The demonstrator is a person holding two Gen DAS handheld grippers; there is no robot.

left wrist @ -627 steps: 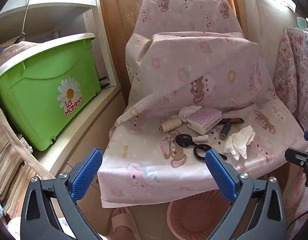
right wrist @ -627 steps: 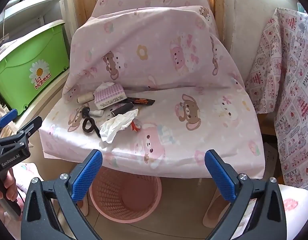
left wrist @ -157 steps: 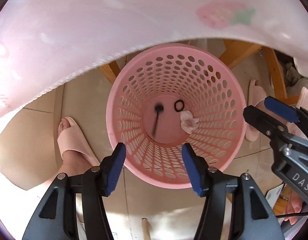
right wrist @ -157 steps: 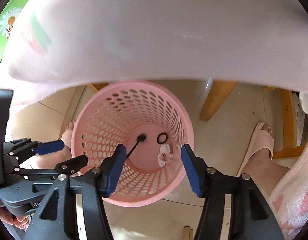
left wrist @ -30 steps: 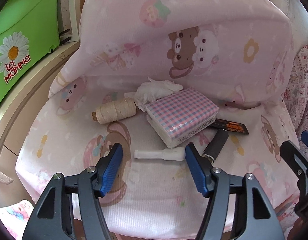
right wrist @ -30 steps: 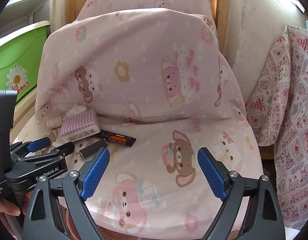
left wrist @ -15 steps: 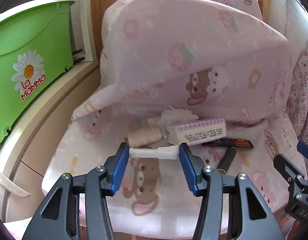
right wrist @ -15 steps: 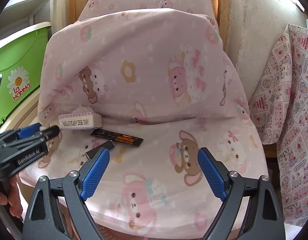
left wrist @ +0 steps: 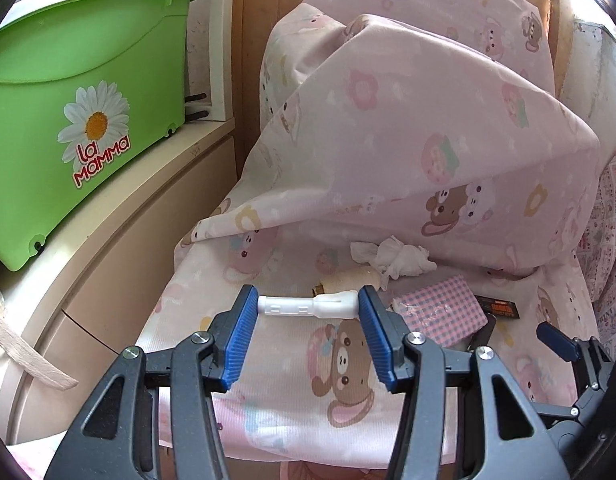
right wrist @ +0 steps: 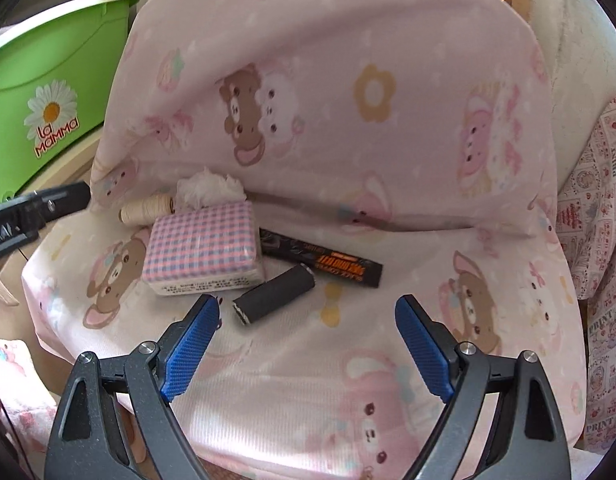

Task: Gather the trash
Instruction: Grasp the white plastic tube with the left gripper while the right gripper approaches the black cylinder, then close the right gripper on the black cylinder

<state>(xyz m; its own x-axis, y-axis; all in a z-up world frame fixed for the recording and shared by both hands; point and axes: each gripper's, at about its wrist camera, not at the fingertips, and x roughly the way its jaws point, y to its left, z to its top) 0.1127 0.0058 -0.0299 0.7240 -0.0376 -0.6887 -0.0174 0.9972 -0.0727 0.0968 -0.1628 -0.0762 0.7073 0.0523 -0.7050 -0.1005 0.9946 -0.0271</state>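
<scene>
Both the left gripper (left wrist: 308,308) and the right gripper (right wrist: 308,322) have speckled black plastic arms, silver screws at the joints and ribbed blue finger pads (left wrist: 239,340).

The left gripper (left wrist: 308,308) clamps a white plastic tube (left wrist: 308,306) crosswise between its blue pads, lifted above the pink cartoon sheet (left wrist: 428,140); beyond lie a thread spool (left wrist: 352,279) and a crumpled tissue (left wrist: 396,262); right, a checked pack (left wrist: 440,310); far left, a green bin (left wrist: 67,92); the right gripper (left wrist: 564,350) shows at the right edge.
</scene>
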